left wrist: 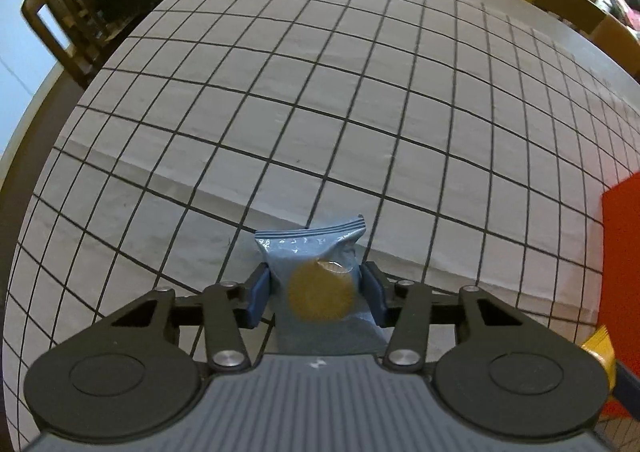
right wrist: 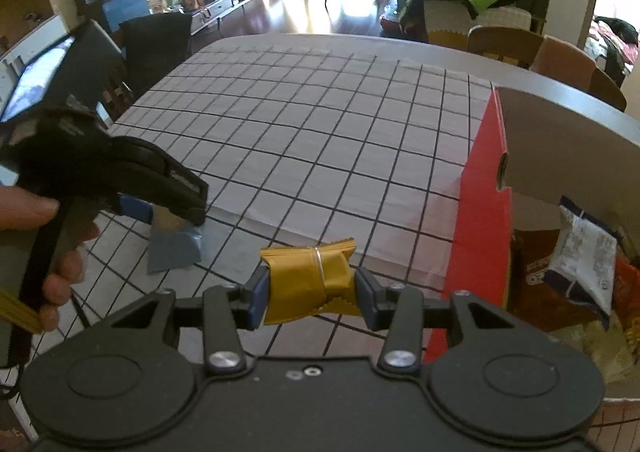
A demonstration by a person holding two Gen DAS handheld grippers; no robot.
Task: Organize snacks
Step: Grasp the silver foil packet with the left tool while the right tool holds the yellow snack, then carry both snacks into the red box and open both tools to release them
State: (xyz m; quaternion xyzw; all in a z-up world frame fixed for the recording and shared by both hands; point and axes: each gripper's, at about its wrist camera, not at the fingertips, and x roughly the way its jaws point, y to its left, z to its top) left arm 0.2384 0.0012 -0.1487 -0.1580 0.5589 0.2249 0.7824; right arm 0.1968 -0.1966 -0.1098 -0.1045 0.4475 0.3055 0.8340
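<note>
Gripping a snack in each claw over the gridded desk (left wrist: 320,91).

The left claw (left wrist: 316,292) points steeply down, and its blue pads sit against both sides of the blue packet (left wrist: 316,272), which shows a round golden biscuit on its front; that packet is well left of the red box (right wrist: 480,191), its lower end down on the grid sheet. The right claw (right wrist: 310,292) is clamped on the gold packet (right wrist: 308,276), pinching its middle so the wrapper crumples, lifted just left of the red box's near corner. Inside the red box, more snack bags (right wrist: 580,256) lie piled against its far wall. A hand (right wrist: 40,236) at the left edge grips the left tool's handle.
</note>
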